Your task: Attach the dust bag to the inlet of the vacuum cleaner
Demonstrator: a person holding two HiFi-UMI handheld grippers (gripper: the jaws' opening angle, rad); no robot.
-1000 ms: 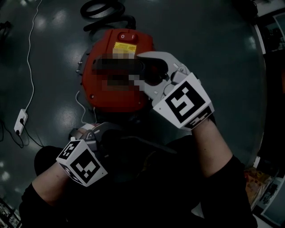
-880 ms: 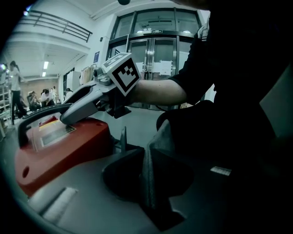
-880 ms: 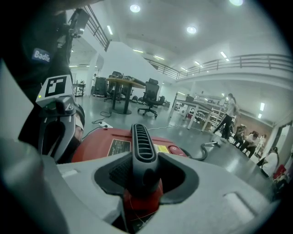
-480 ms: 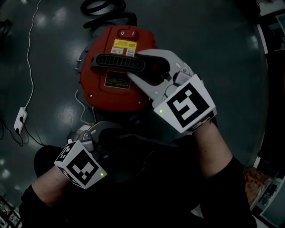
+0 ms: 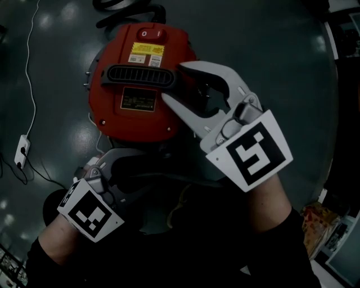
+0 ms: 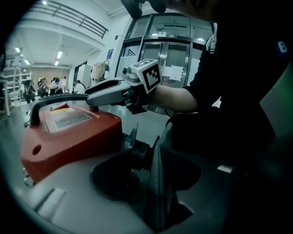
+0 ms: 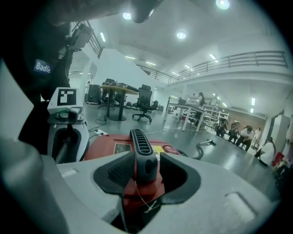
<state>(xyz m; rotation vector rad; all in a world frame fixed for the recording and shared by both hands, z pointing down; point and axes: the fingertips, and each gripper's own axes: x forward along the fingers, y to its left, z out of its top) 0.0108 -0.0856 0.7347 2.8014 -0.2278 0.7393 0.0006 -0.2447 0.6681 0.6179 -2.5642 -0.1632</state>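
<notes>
The red vacuum lid (image 5: 140, 121) with its black ribbed handle (image 5: 140, 76) lies on the dark floor below me. My right gripper (image 5: 175, 83) straddles the handle's right end. In the right gripper view its jaws are opening and the handle's end (image 7: 144, 167) stands between the pads with small gaps. My left gripper (image 5: 135, 169) sits at the lid's near edge. Its jaws are opening, and a dark clip (image 6: 139, 153) on the vacuum's rim stands between them, not pressed. No dust bag shows in any view.
A black hose (image 5: 126, 5) curls behind the vacuum. A white cable (image 5: 31, 56) runs down the left to a power strip (image 5: 21, 151). Desks, an office chair (image 7: 145, 103) and seated people (image 7: 247, 135) stand far off. My own legs and arms fill the near ground.
The left gripper's jaws have spread much wider round the clip. The right gripper's jaws have widened a little round the handle. The vacuum has shifted up and left in the head view.
</notes>
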